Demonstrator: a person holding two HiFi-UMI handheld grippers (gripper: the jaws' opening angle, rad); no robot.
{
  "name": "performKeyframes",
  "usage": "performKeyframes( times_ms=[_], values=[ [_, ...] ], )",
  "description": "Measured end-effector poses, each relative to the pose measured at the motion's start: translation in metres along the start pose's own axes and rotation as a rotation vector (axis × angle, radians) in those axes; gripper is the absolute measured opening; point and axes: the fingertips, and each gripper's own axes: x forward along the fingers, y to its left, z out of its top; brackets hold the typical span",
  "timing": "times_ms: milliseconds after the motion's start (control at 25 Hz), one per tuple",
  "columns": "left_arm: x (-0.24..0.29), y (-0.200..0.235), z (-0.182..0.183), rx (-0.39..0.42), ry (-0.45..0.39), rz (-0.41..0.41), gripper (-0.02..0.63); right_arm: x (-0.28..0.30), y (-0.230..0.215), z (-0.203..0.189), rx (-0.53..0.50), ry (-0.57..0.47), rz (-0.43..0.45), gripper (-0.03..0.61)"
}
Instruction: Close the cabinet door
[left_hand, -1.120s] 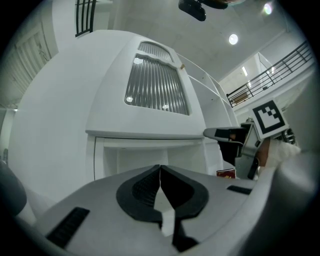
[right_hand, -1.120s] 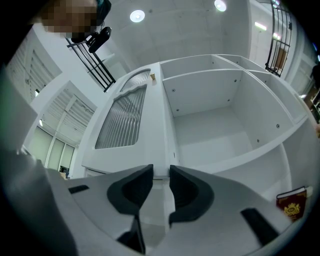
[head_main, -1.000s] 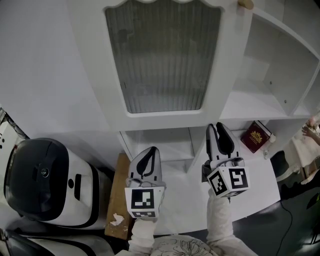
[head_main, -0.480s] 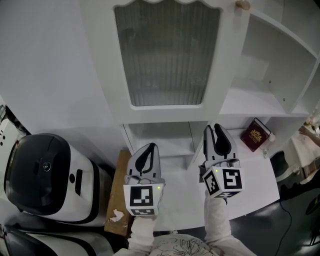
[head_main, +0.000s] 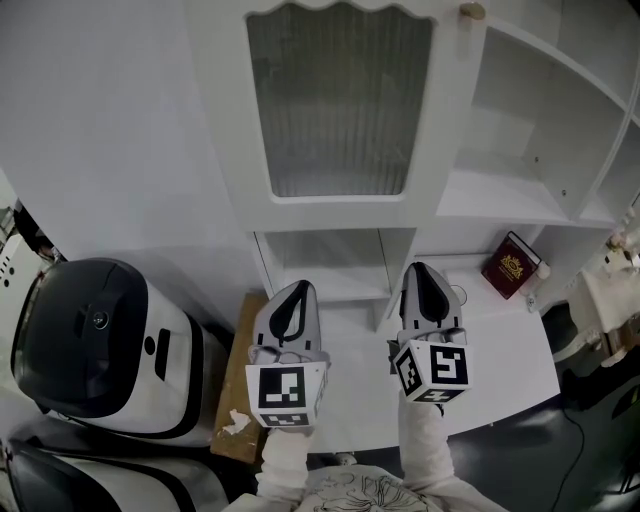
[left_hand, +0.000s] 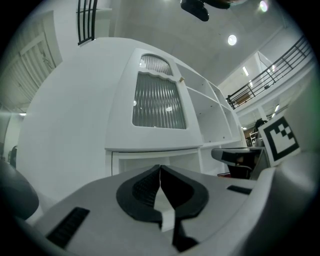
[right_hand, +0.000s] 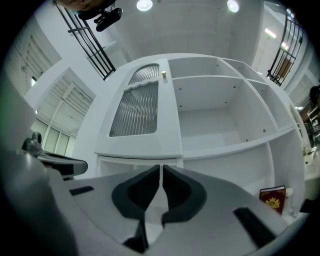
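Cabinet door (head_main: 340, 100) in head view: flush in its frame, left of the open shelves (head_main: 500, 190), seemingly shut already.

Left gripper view: left gripper (left_hand: 160, 169) well apart from the door, jaws together, empty.

Right gripper view: right gripper (right_hand: 161, 169) jaws just closed to a sliver, nothing between; probably idle, no push left to make.

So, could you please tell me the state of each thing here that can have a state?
Cabinet door: looks shut, flush with the frame.
Left gripper: jaws together, nothing held.
Right gripper: jaws have just been closing, now almost together, nothing between them.
Red book: closed, front cover showing.
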Motion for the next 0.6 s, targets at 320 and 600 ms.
performKeyframes(
  times_ms=[320, 600],
  values=[
    [-0.019, -0.001, 0.000, 0.006, 0.007, 0.014, 0.005, -0.018, 0.015, -0.006, -0.022, 0.031, 0.010, 0.009],
    [-0.031, -0.002, -0.007, 0.000, 0.021, 0.023, 0.005, -0.031, 0.017, -0.008, -0.017, 0.042, 0.006, 0.005]
  ],
)
